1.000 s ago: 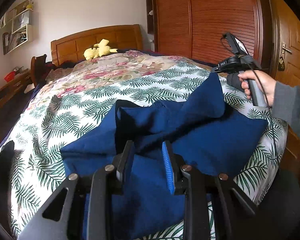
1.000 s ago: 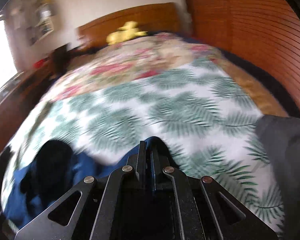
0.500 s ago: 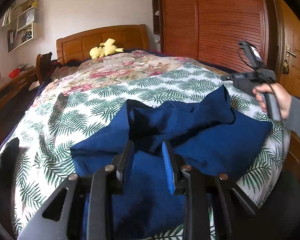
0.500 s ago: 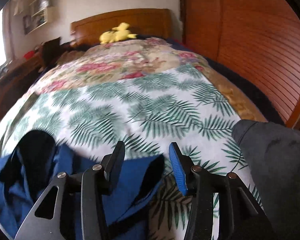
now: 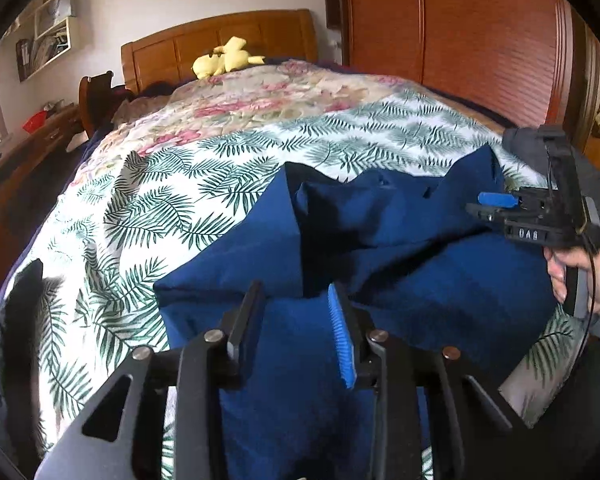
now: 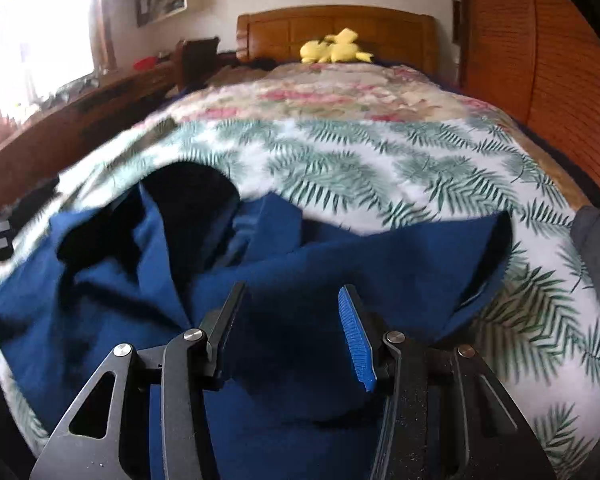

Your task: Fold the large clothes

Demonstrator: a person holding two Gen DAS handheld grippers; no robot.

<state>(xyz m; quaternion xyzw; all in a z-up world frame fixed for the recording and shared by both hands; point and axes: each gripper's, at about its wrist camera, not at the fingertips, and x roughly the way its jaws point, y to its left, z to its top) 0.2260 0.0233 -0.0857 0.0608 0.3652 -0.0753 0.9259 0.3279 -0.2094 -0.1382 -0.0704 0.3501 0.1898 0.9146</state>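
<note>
A large dark blue garment (image 5: pixel 420 272) lies rumpled on the palm-leaf bedspread (image 5: pixel 160 200), with a black inner part showing at its far left fold (image 6: pixel 192 188). My left gripper (image 5: pixel 294 292) hovers low over the garment's near edge. Its jaws are opening, and no cloth is pinched between them. My right gripper (image 6: pixel 292 292) is open above the garment (image 6: pixel 340 260), with the fabric below and beyond its fingers. In the left wrist view the right gripper (image 5: pixel 484 205) comes in from the right over the garment's raised corner, held by a hand (image 5: pixel 580 276).
The bed runs back to a wooden headboard (image 5: pixel 220 36) with a yellow plush toy (image 5: pixel 224 62). A wooden wardrobe (image 5: pixel 480 40) lines the right side and a desk (image 6: pixel 80 100) the left. Grey cloth (image 6: pixel 596 240) lies at the bed's right edge, dark cloth (image 5: pixel 4 340) at the left.
The right gripper opened and let go of the garment's corner, which dropped onto the garment. It then came down and in over the cloth. The left gripper shifted a little closer.
</note>
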